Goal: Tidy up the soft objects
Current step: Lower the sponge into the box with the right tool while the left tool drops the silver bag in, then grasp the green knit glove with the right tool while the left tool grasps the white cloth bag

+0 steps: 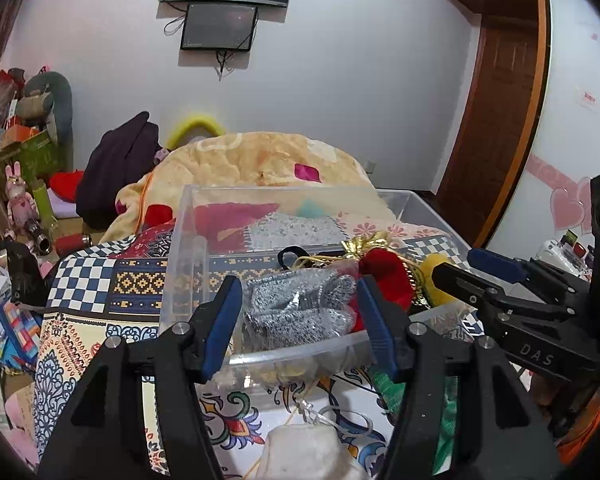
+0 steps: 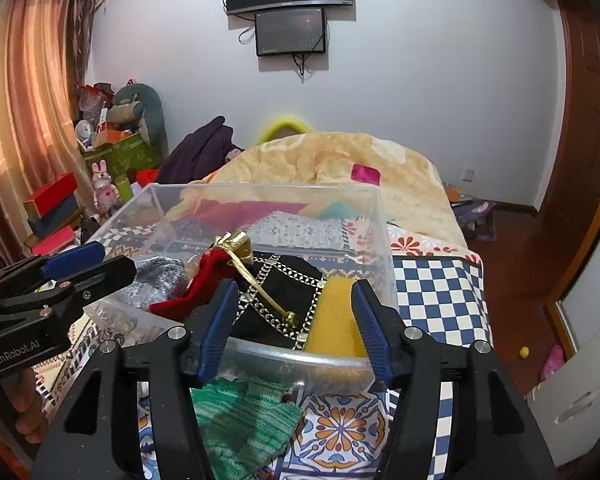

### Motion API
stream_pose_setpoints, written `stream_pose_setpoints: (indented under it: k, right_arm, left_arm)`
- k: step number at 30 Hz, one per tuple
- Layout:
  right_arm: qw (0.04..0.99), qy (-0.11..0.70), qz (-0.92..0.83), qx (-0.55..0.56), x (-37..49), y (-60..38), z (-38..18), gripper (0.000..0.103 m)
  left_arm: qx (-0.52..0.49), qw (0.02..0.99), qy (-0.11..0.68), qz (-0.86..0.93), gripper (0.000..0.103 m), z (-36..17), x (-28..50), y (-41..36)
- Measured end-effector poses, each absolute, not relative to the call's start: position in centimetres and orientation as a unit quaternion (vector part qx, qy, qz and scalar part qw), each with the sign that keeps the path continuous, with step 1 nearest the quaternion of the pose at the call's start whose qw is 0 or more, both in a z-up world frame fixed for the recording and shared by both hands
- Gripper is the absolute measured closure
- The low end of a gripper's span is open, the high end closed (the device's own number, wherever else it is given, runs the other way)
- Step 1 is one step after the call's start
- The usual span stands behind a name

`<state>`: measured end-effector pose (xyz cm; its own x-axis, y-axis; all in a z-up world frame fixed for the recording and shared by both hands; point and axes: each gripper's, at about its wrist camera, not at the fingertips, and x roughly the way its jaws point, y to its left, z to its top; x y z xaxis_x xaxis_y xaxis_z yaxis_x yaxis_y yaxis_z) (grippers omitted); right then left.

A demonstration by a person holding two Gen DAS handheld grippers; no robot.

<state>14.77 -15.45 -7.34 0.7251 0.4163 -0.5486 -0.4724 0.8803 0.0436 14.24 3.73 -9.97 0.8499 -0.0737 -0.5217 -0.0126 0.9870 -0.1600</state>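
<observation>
A clear plastic bin [image 1: 188, 248] [image 2: 380, 240] sits on the patterned bedspread. Inside lie bagged grey knit gloves [image 1: 300, 308] [image 2: 156, 280], a red pouch with gold cord [image 1: 384, 276] [image 2: 204, 284], a black cloth with a silver chain [image 2: 284, 300] and a yellow sponge [image 2: 334, 320] [image 1: 436, 268]. My left gripper [image 1: 296, 328] is open over the bin's near rim, above the gloves. My right gripper [image 2: 296, 328] is open over the near rim, above the black cloth and sponge. A green knit cloth [image 2: 240, 420] [image 1: 384, 388] and a white soft item [image 1: 304, 452] lie on the bed before the bin.
A piled orange quilt [image 1: 260, 160] [image 2: 340, 160] lies behind the bin. Dark clothing [image 1: 116, 168] and clutter with toys and boxes [image 1: 24, 152] fill the left. A wooden floor [image 2: 516, 264] and white cabinet [image 2: 572, 396] are on the right.
</observation>
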Motion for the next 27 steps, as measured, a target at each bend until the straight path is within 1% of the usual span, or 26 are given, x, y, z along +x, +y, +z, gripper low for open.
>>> stream_pose_setpoints:
  k: [2, 4, 8, 11, 13, 15, 21, 27]
  right_arm:
    - [0.927, 0.279, 0.244, -0.047, 14.4, -15.7, -6.9, 0.045]
    - [0.928, 0.272, 0.25, -0.041, 14.0, -15.9, -6.5, 0.036]
    - [0.932, 0.251, 0.258, -0.039, 12.9, -16.5, -5.6, 0.033]
    - [0.933, 0.244, 0.263, -0.035, 12.0, -16.9, -5.3, 0.032]
    - [0.932, 0.242, 0.268, -0.03, 11.5, -17.2, -5.3, 0.029]
    - [0.932, 0.24, 0.271, -0.027, 11.0, -17.4, -5.4, 0.026]
    - [0.927, 0.246, 0.28, -0.041, 10.5, -16.9, -6.2, 0.025]
    - [0.915, 0.277, 0.288, -0.058, 9.7, -16.0, -8.8, 0.025]
  left_arm:
    - [-0.076, 0.96, 0.268, -0.019, 0.041, -9.6, 13.7, 3.5]
    - [-0.074, 0.962, 0.261, -0.024, 0.036, -9.2, 12.9, 3.4]
    - [-0.071, 0.963, 0.257, -0.031, 0.035, -8.8, 11.6, 3.2]
    - [-0.07, 0.963, 0.258, -0.037, 0.031, -8.8, 10.8, 3.1]
    - [-0.067, 0.964, 0.256, -0.038, 0.028, -8.7, 10.2, 3.1]
    - [-0.066, 0.964, 0.255, -0.04, 0.028, -8.8, 9.6, 3.1]
    - [-0.066, 0.96, 0.268, -0.045, 0.028, -9.6, 8.6, 3.4]
    - [-0.073, 0.947, 0.309, -0.053, 0.028, -12.0, 8.5, 3.5]
